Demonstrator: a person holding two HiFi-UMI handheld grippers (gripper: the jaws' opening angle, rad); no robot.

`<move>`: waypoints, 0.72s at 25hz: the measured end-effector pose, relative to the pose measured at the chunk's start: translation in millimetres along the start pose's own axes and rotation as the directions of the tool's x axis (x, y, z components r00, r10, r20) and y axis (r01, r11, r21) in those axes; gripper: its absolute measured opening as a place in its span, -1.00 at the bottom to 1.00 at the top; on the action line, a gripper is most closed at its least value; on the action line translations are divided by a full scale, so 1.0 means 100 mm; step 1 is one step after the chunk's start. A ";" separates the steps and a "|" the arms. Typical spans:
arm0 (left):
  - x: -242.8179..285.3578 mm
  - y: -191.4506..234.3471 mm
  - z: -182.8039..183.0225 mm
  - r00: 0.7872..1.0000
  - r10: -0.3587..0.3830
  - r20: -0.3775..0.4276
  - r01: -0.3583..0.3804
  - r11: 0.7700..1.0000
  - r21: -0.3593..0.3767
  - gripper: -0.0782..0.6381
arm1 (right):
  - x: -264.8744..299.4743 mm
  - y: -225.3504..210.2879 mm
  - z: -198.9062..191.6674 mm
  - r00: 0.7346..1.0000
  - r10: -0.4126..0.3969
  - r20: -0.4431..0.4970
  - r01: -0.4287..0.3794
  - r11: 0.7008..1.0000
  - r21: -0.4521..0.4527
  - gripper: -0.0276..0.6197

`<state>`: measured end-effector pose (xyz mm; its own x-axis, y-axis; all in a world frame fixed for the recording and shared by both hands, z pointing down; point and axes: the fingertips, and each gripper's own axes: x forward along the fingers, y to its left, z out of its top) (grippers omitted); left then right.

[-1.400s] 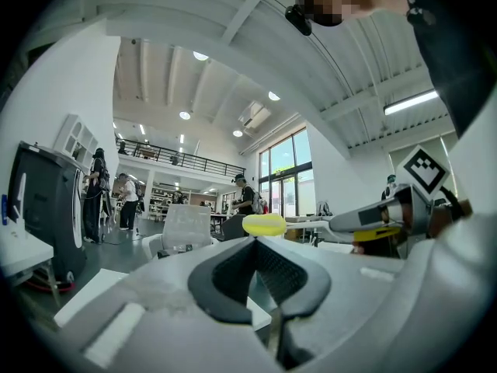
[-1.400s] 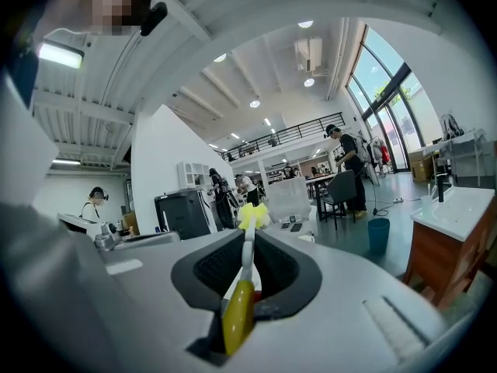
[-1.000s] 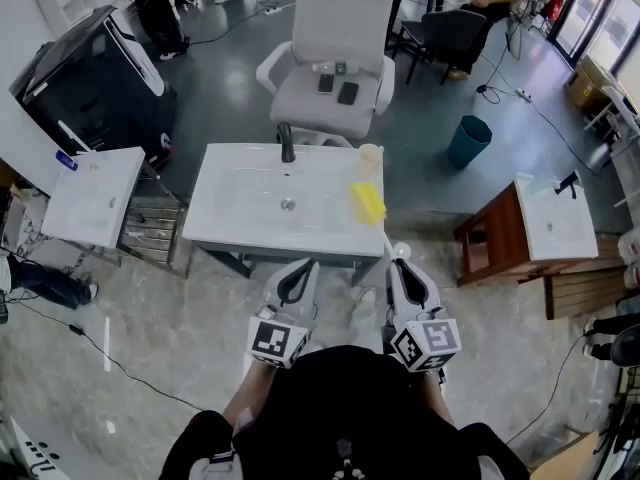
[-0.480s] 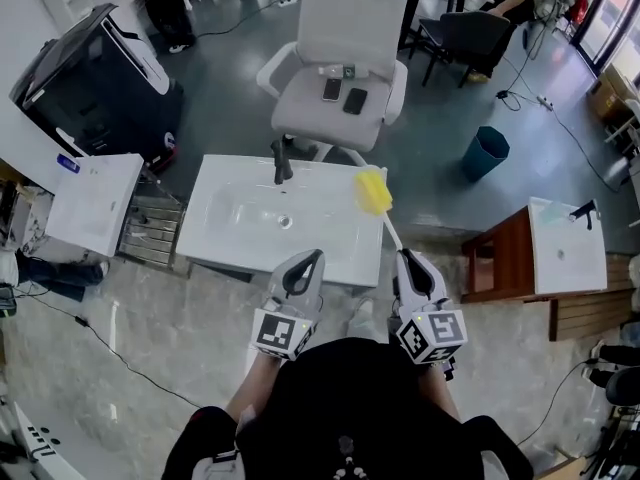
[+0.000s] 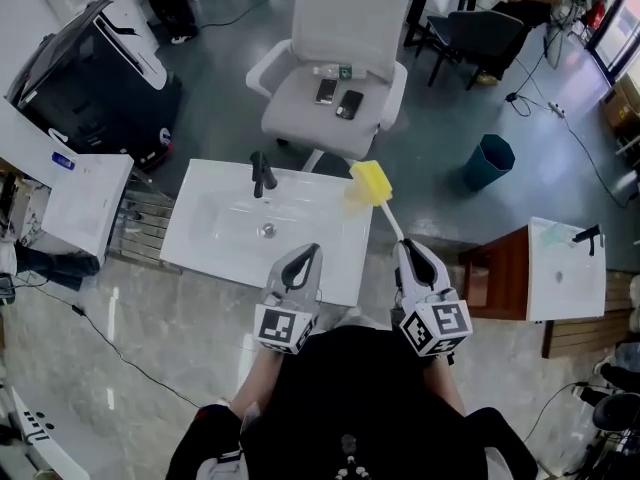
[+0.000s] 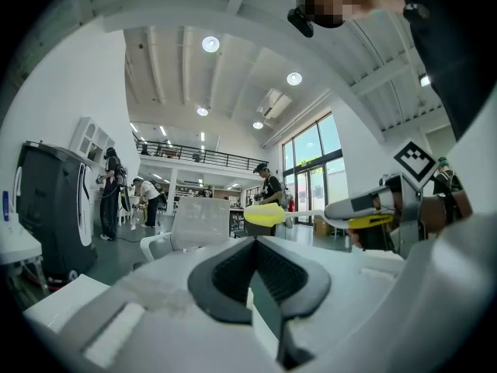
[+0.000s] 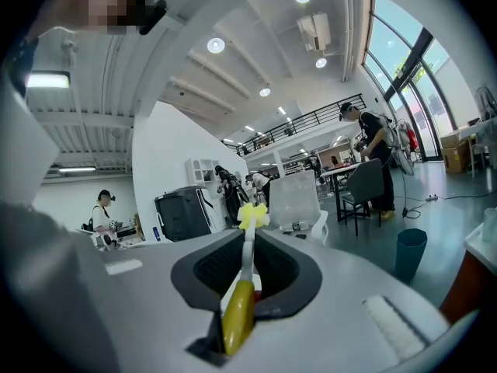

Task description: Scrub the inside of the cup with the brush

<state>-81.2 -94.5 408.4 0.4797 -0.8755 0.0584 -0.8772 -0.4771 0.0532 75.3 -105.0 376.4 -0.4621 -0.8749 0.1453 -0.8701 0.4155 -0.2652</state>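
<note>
My right gripper [image 5: 402, 246] is shut on a brush with a yellow grip [image 7: 237, 317] and a thin white shaft. Its yellow bristle head [image 5: 368, 181] hangs over the far right corner of the white sink counter [image 5: 215, 238]. A pale shape under the head may be the cup; I cannot tell. My left gripper [image 5: 312, 250] is shut and empty, level with the right one at the sink's near edge. In the left gripper view its jaws [image 6: 252, 243] are pressed together, with the brush head [image 6: 264, 214] off to the right. The right gripper view shows the shaft between the jaws [image 7: 248, 243].
A black faucet [image 5: 262, 173] stands at the back of the sink. Behind it is a white office chair [image 5: 335, 78] with phones on its seat. A black machine [image 5: 90, 68] and a second basin [image 5: 70, 193] stand left; a wooden stand [image 5: 500, 268] and a teal bin [image 5: 490, 161] stand right.
Both grippers have moved forward together and now reach the sink's near edge. The brush head has travelled toward the sink's far right corner. Both grips are unchanged.
</note>
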 end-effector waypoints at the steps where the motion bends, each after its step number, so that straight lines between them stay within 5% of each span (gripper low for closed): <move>1: 0.09 0.00 -0.02 1.000 0.016 -0.010 -0.016 1.000 -0.002 -0.78 | 0.05 -0.09 0.02 1.000 0.003 -0.003 -0.003 1.000 0.002 -0.79; 10: 0.53 0.03 -0.26 0.997 0.040 -0.063 -0.044 0.997 -0.058 -0.78 | 0.42 -0.49 0.01 0.998 0.018 -0.055 -0.016 0.999 0.038 -0.79; 18: 0.84 0.09 -0.63 0.994 -0.027 -0.107 0.018 0.996 -0.084 -0.78 | 0.68 -0.67 -0.14 0.994 -0.031 -0.109 0.034 0.999 0.023 -0.79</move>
<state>-47.6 -167.5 476.4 0.5023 -0.8491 0.1634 -0.8638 -0.4845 0.1381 100.0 -188.3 417.4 -0.4507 -0.8550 0.2567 -0.8811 0.3799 -0.2816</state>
